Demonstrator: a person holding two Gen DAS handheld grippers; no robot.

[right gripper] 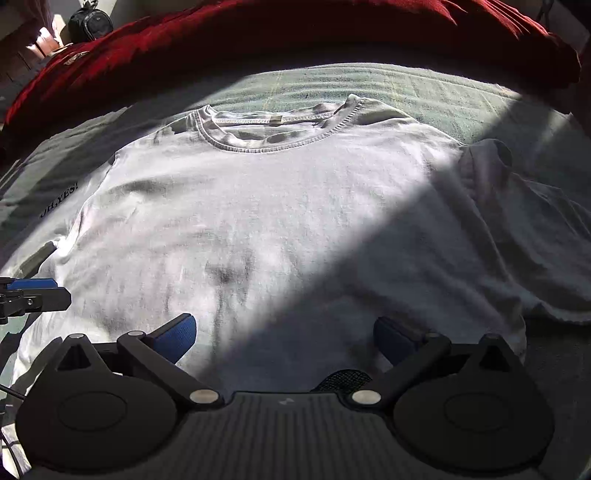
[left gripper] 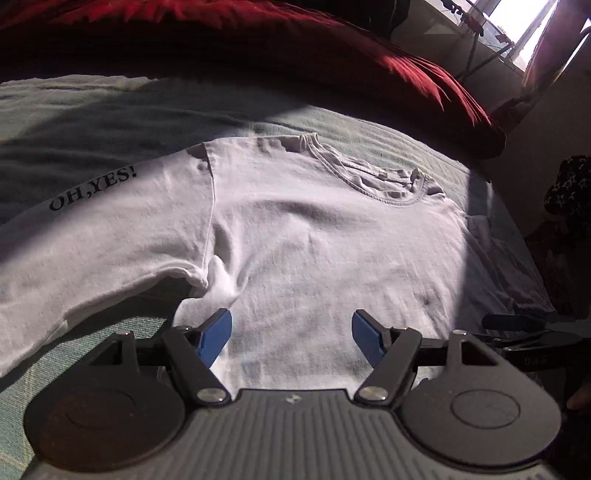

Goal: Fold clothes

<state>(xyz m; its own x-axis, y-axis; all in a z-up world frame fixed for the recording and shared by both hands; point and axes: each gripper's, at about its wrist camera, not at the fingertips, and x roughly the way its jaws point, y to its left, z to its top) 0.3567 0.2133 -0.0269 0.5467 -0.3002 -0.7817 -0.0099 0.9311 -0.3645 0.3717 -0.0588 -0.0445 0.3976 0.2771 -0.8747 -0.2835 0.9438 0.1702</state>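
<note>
A white T-shirt lies flat, front up, on a pale green bedspread; it also fills the right wrist view. Its left sleeve bears the black print "OH,YES!". The collar points away from me. My left gripper is open and empty, just above the shirt's lower left part by the armpit. My right gripper is open and empty above the shirt's lower middle. The left gripper's blue fingertip shows at the left edge of the right wrist view.
A dark red blanket is bunched along the far side of the bed, also in the right wrist view. A window lies at the far right. A dark patterned cloth sits off the bed's right side. A black bag stands far left.
</note>
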